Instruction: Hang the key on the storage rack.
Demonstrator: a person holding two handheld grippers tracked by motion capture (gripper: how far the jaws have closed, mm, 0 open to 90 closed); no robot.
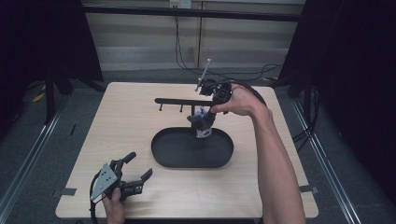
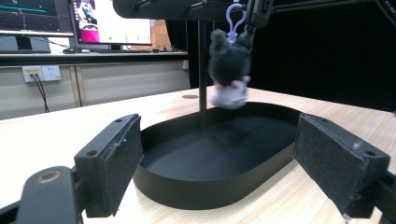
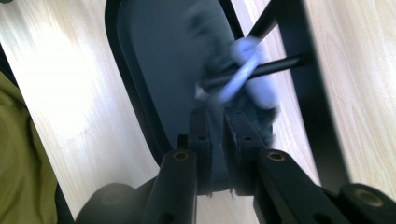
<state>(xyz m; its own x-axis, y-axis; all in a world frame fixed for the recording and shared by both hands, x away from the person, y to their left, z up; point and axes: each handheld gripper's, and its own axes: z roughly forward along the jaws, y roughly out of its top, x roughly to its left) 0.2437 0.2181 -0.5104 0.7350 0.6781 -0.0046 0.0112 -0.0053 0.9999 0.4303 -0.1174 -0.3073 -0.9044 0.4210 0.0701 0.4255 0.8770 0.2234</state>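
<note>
1. The plush keychain toy, dark grey with a pale underside, dangles from a peg of the black hanger stand, directly above the far part of the stand's oval black tray. Its lilac clip sits up at the peg; whether the clip is fully hooked over the peg I cannot tell, as the right gripper view is blurred.

2. The right tongs stand nearly pressed together, with a narrow gap, and the pictures do not settle whether they pinch the toy's fabric. If they part before the clip seats on the peg, the toy probably drops into the tray.

3. The toy looks soft and swings freely; a tug sideways from the stand's post could slide the clip off the peg's open end.

4. The stand is slender above its tray; a downward pull by the right tongs risks tipping it.

5. The left tongs rest spread wide and empty on the table, near the tray's front left rim, so nothing steadies the stand.
</note>
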